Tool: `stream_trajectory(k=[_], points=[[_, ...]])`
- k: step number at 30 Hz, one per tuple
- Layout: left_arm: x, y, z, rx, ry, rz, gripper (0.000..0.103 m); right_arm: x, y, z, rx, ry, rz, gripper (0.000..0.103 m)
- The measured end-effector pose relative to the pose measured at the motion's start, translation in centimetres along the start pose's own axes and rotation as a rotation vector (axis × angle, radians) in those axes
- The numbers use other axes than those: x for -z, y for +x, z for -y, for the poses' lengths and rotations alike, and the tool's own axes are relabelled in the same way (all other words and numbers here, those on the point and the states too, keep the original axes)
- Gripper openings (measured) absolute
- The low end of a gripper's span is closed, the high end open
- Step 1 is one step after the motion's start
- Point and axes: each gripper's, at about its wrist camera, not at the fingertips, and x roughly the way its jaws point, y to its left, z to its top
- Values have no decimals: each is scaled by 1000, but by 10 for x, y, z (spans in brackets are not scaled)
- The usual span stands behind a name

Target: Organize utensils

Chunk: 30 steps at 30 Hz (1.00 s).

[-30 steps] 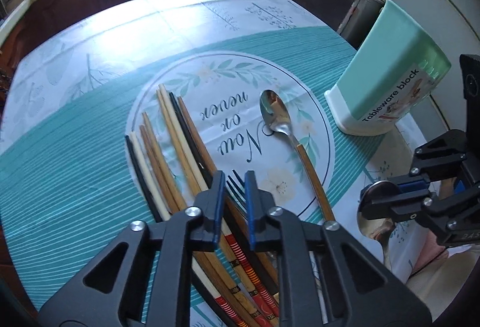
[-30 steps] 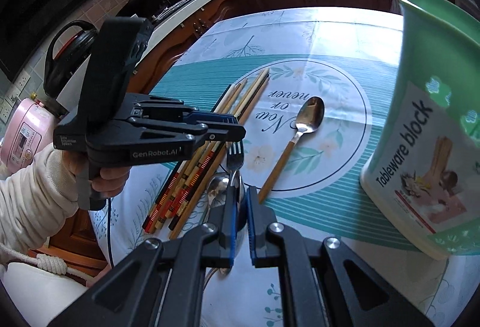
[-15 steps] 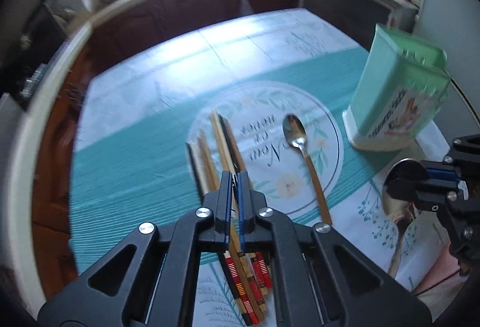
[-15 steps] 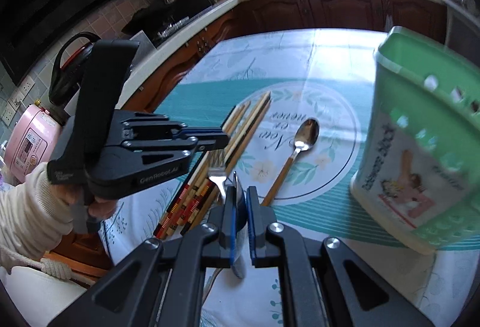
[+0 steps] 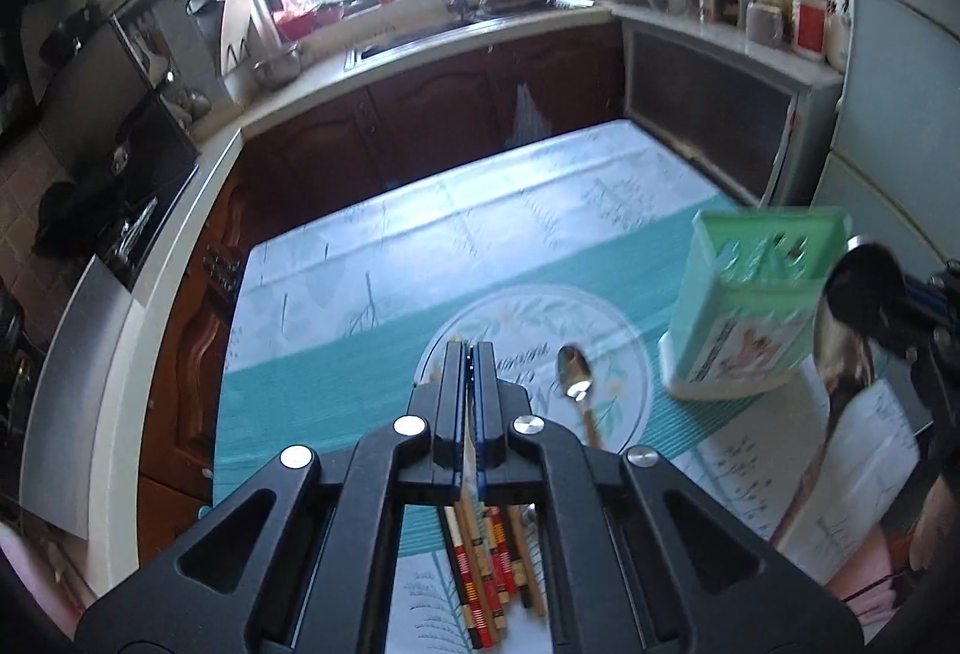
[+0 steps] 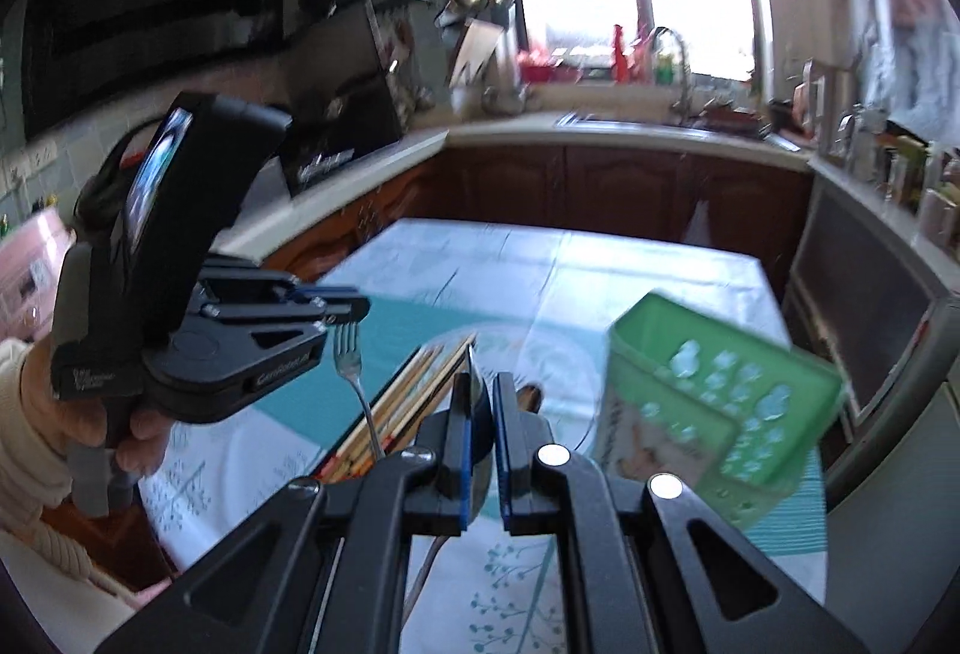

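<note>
Both tools are lifted now vs 1 s ago. My left gripper [image 6: 342, 315] holds the fork [image 6: 348, 354] by its tines, right gripper [image 6: 480, 408] clamps a spoon [image 5: 852, 306]; both near the green holder [image 6: 714, 408], so insertion comes next, I think.

1. Chopsticks [image 5: 480, 564] lie on the table [image 5: 360, 282], left of the spoon [image 5: 577, 384].
2. The holder [image 5: 750, 318] stands right of the spoon.
3. The counter [image 5: 420, 48] runs behind the table.
</note>
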Motion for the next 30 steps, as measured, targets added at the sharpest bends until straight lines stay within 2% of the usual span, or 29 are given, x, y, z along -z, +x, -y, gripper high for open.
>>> stream_trajectory(k=[10, 19, 23, 26, 30], points=[[-82, -77, 29, 49, 57, 142, 0, -51, -53, 51, 105, 111, 206, 6], [-146, -123, 78, 90, 101, 238, 0, -83, -82, 89, 294, 162, 327, 6], [-159, -118, 103, 121, 96, 246, 0, -89, -90, 98, 424, 135, 378, 6], [-163, -101, 119, 147, 89, 225, 0, -87, -91, 101, 518, 99, 420, 6], [-161, -70, 140, 179, 89, 211, 0, -78, -78, 102, 616, 55, 430, 6]])
